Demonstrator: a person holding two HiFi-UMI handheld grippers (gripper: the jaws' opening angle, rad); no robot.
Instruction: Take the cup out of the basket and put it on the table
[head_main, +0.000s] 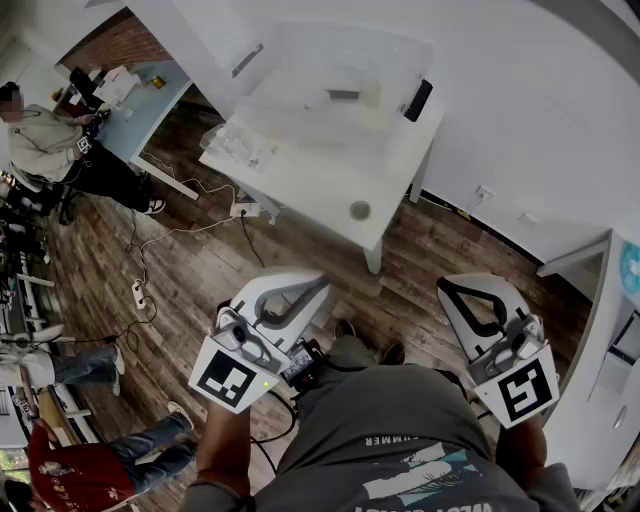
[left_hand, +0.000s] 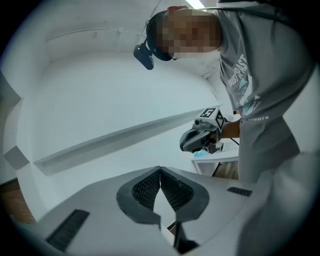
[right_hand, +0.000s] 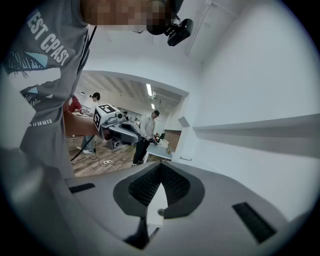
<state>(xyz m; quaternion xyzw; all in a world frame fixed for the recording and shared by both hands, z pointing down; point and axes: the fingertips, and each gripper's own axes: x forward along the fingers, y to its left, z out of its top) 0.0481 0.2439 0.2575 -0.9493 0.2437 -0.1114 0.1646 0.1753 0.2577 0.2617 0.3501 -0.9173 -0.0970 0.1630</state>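
Wood-plank floor (head_main: 190, 270) spreads below, and ahead stands a white table (head_main: 300, 185) carrying a translucent basket (head_main: 290, 70) on its far half. A pale shape (head_main: 370, 93) shows through the basket's wall; it may be the cup, but it is too faint to be sure. Both tools sit low against the person's body, well apart from the table. The left hand-held gripper (head_main: 318, 284) and the right hand-held gripper (head_main: 447, 291) each have their jaws closed tip to tip on nothing. The reach looks not yet begun. To do it well, step closer and spread one gripper's jaws before entering the basket. Then descend from above and settle around the cup's wall before closing.
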